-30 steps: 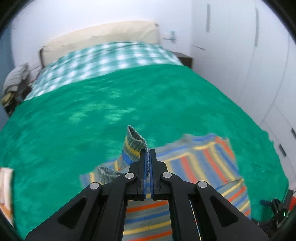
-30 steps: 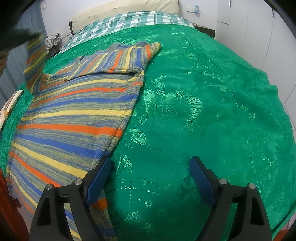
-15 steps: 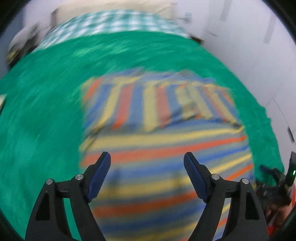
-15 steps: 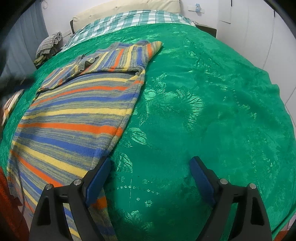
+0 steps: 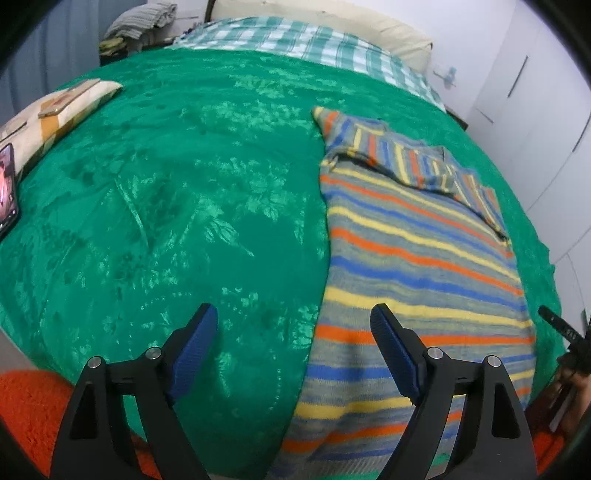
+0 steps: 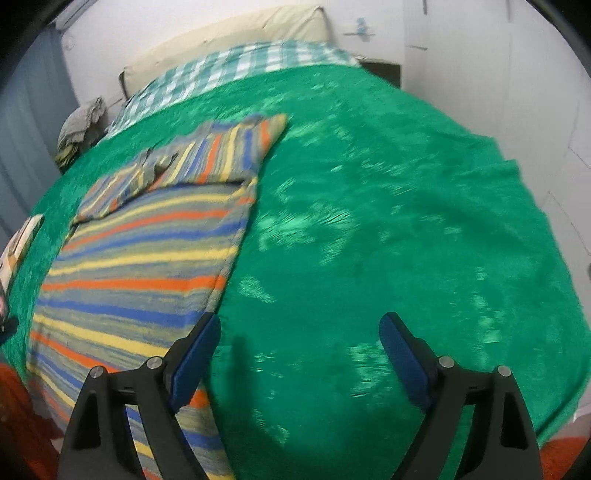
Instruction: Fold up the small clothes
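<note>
A striped knit sweater (image 5: 417,258) in blue, yellow, orange and grey lies flat on the green bedspread (image 5: 166,221), its sleeves folded across the top. My left gripper (image 5: 293,325) is open and empty above the sweater's left edge, near the hem. In the right wrist view the sweater (image 6: 140,258) lies to the left. My right gripper (image 6: 299,332) is open and empty over the bedspread (image 6: 388,206), just right of the sweater's right edge.
A patterned pillow (image 5: 48,114) and a phone (image 5: 7,188) lie at the bed's left edge. A checked sheet (image 5: 303,44) and a cream headboard cushion (image 5: 332,14) are at the far end. White wardrobes (image 5: 535,110) stand to the right. Orange rug (image 5: 26,406) lies below.
My left gripper let go of the sweater's sleeve, opened, and moved back to the sweater's lower left edge. The sleeve now lies folded across the top. My right gripper shifted slightly.
</note>
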A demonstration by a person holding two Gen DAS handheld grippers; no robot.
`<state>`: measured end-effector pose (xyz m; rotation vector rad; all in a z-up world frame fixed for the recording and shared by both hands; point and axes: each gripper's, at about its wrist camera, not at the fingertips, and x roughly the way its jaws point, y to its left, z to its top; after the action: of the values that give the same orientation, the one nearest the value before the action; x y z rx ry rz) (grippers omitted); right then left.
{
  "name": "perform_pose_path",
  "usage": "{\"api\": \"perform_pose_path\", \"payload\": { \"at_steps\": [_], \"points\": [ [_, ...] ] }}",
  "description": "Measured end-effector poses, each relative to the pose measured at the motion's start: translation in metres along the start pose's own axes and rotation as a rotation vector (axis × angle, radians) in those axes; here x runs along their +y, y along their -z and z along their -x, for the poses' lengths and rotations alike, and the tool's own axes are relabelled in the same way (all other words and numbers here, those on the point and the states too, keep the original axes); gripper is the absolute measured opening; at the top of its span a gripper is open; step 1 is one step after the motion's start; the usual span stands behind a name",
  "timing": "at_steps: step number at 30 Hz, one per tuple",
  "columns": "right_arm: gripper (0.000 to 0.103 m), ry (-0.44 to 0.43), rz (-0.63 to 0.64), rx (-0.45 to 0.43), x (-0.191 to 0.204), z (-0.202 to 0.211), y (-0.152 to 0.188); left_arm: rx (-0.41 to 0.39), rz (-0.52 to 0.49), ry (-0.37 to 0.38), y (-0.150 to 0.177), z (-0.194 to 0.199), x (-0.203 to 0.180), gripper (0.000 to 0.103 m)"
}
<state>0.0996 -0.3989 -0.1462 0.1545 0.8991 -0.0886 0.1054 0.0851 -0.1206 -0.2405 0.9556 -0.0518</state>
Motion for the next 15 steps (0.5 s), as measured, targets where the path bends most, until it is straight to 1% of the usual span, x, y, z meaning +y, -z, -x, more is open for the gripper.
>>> {"api": "perform_pose_path", "payload": {
  "at_steps": [4, 8, 15],
  "points": [
    [0.087, 0.014, -0.027, -0.01, -0.007, 0.005, 0.0001, -0.014, -0.002, -0.002, -0.0004, 0.0005, -0.0004, 0.086],
    [0.087, 0.02, -0.01, -0.029, -0.0041, 0.0099, -0.0002, -0.014, -0.013, 0.003, 0.0024, 0.0015, -0.0043, 0.086],
    [0.087, 0.001, -0.015, -0.029, -0.0065, 0.0091, 0.0004, 0.016, -0.015, -0.013, 0.0057, -0.0049, -0.004, 0.086]
  ]
}}
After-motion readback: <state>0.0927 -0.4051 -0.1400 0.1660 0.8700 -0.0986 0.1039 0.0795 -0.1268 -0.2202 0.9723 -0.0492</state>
